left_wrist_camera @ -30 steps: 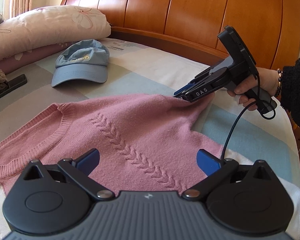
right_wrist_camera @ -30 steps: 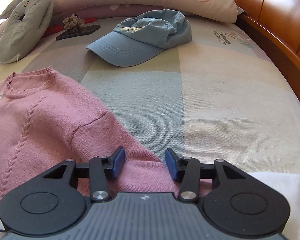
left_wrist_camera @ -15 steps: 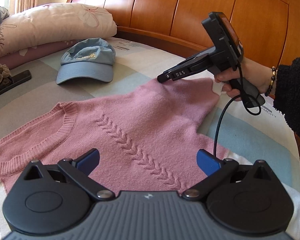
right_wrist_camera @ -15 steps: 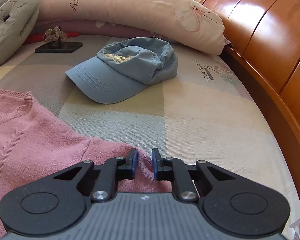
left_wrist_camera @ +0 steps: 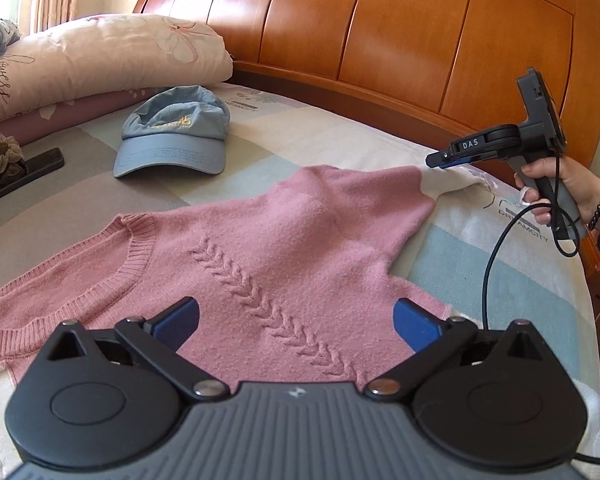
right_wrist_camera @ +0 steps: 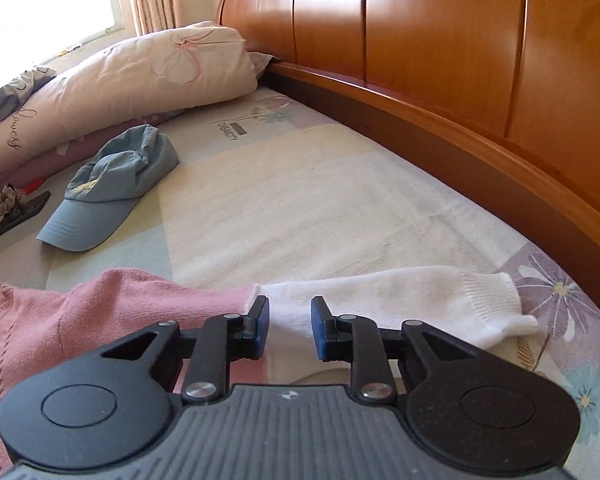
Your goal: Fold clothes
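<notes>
A pink cable-knit sweater (left_wrist_camera: 284,240) lies flat on the bed, neckline to the left. Its right sleeve, pink with a white end (right_wrist_camera: 400,296), lies stretched out toward the headboard. My left gripper (left_wrist_camera: 296,320) hovers over the sweater's body, open, with nothing between its blue pads. My right gripper (right_wrist_camera: 290,328) sits just above the sleeve's pink-to-white seam. Its jaws are opening, the sleeve lies below the gap, and no cloth is pinched. In the left wrist view a hand (left_wrist_camera: 556,184) holds the right gripper (left_wrist_camera: 434,159) by the sleeve's white end.
A blue cap (left_wrist_camera: 172,140) lies beyond the sweater. Flowered pillows (left_wrist_camera: 100,60) are stacked at the far left, with a dark flat object bearing a fabric flower (left_wrist_camera: 20,172) beside them. The wooden headboard (left_wrist_camera: 380,40) runs close along the right side.
My right gripper dragged the sleeve out toward the headboard, let it go and lifted off; the sleeve now lies straight. The left gripper has not moved.
</notes>
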Action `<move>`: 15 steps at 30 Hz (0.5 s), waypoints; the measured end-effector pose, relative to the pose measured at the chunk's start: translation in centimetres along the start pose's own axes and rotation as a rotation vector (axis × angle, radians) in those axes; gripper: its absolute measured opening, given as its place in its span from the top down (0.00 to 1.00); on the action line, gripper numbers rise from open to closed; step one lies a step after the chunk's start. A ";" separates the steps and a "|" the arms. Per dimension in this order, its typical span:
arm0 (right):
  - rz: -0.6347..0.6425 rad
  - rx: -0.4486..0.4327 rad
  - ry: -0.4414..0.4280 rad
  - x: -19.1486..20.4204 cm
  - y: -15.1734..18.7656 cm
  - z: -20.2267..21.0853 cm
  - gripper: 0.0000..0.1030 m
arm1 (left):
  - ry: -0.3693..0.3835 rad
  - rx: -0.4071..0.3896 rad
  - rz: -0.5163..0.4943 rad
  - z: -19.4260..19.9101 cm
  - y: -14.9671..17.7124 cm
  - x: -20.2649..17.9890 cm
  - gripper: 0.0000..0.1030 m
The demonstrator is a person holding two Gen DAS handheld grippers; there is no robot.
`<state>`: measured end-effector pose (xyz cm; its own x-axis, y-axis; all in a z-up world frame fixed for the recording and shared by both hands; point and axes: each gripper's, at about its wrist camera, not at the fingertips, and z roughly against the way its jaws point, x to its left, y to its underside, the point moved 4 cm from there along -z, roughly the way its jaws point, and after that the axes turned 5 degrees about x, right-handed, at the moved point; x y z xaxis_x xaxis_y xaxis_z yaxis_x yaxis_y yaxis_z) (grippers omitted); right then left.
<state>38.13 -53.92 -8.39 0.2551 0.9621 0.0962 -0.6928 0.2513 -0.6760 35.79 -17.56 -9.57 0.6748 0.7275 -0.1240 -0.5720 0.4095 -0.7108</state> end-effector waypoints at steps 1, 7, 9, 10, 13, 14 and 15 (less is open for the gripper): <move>0.007 -0.003 0.012 0.0 -0.4 -0.2 0.73 | -0.003 0.003 -0.002 -0.1 0.1 0.0 0.01; 0.201 0.026 0.059 2.5 -2.4 -3.4 0.60 | -0.015 0.028 -0.008 -0.9 0.5 0.0 0.01; 0.262 0.064 0.073 2.8 -1.7 -4.5 0.59 | -0.012 0.034 -0.004 -1.1 0.5 0.1 0.01; 0.291 0.083 0.079 3.0 -1.4 -5.0 0.58 | -0.012 0.036 -0.003 -1.2 0.6 0.2 0.01; 0.319 0.104 0.089 2.6 -0.4 -5.8 0.41 | -0.010 0.039 0.001 -1.3 0.6 0.3 0.01; 0.318 0.096 0.091 2.4 -0.4 -5.9 0.34 | -0.010 0.039 0.001 -1.4 0.6 0.3 0.01; 0.314 0.094 0.090 2.1 -0.4 -5.9 0.30 | -0.010 0.040 0.001 -1.4 0.6 0.3 0.01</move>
<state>42.94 -52.61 -12.28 0.0749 0.9819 -0.1742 -0.8051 -0.0435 -0.5916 36.28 -17.89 -11.01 0.6695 0.7333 -0.1181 -0.5911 0.4298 -0.6826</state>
